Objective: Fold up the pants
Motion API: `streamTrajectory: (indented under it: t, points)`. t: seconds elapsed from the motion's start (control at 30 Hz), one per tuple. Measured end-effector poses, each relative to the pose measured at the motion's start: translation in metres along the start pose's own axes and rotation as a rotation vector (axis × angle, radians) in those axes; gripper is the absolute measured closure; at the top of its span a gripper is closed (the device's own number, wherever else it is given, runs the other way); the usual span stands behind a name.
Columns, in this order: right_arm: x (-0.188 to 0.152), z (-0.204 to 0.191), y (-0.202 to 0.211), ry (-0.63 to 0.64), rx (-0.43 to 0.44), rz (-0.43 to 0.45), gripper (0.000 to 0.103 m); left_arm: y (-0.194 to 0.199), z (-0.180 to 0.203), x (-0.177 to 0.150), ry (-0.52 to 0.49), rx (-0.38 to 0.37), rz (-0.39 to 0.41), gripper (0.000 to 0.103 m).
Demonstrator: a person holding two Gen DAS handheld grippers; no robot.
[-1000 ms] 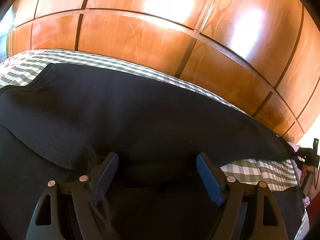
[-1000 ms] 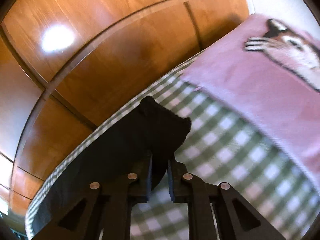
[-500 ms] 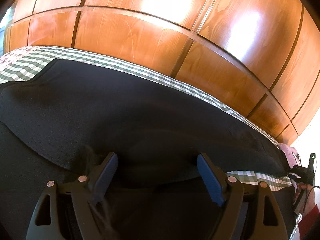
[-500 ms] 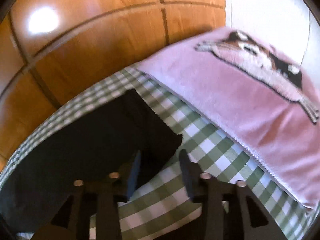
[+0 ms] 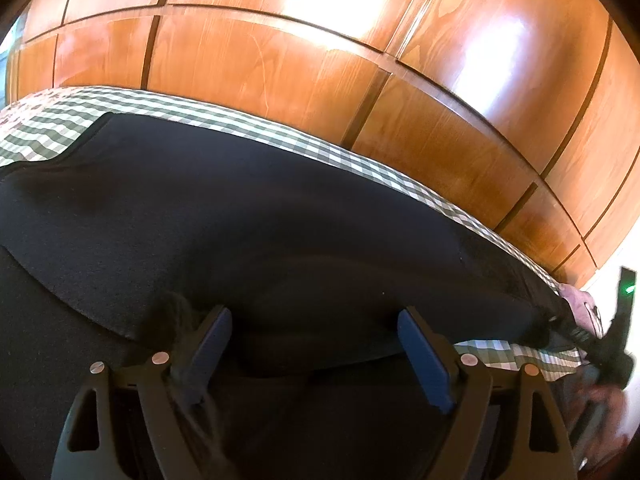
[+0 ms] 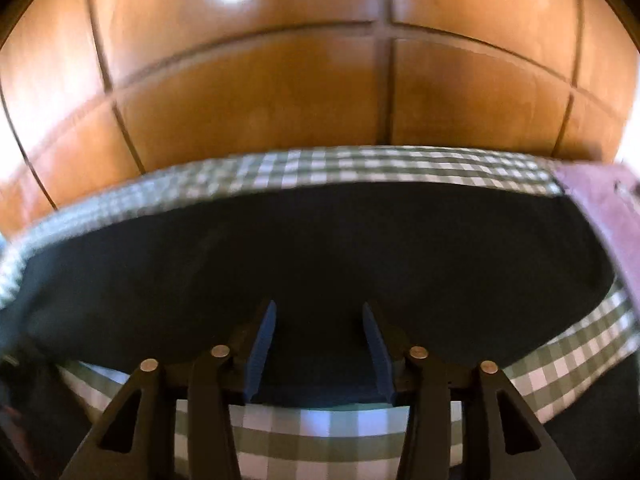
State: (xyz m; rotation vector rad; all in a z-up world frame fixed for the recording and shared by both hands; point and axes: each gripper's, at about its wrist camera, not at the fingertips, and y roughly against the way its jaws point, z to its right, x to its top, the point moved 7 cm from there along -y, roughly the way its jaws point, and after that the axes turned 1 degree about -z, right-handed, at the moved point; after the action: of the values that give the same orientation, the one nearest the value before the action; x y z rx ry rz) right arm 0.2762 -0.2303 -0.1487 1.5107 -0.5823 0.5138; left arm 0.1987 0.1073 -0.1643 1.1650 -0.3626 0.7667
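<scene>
Black pants (image 5: 280,216) lie stretched across a green-and-white checked bed sheet (image 5: 52,128). My left gripper (image 5: 314,314) hovers low over the near part of the pants, jaws wide open, nothing between the blue pads (image 5: 424,356). In the right wrist view a long pant leg (image 6: 320,248) runs from left to right. My right gripper (image 6: 319,306) sits over its near edge with its jaws opening. The cloth lies under the gap, and the pads (image 6: 260,344) do not press on it. At the far right of the left wrist view, the right gripper's body (image 5: 612,344) shows as a dark blur.
Glossy wooden wardrobe doors (image 5: 320,60) stand right behind the bed's far edge. A pink blanket (image 6: 608,208) lies on the sheet at the leg end of the pants. Bare checked sheet (image 6: 560,368) shows in front of the pant leg.
My right gripper let go of the pant leg's end, opened its jaws, rolled level and swung left along the leg, away from the pink blanket. The left gripper stayed put and open.
</scene>
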Motion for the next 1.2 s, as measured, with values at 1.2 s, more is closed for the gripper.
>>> streamTrajectory:
  t: [1.2]
  points:
    - [-0.010, 0.005, -0.008, -0.021, -0.067, 0.027, 0.034, -0.064, -0.198, 0.162, 0.040, 0.385, -0.026, 0.032]
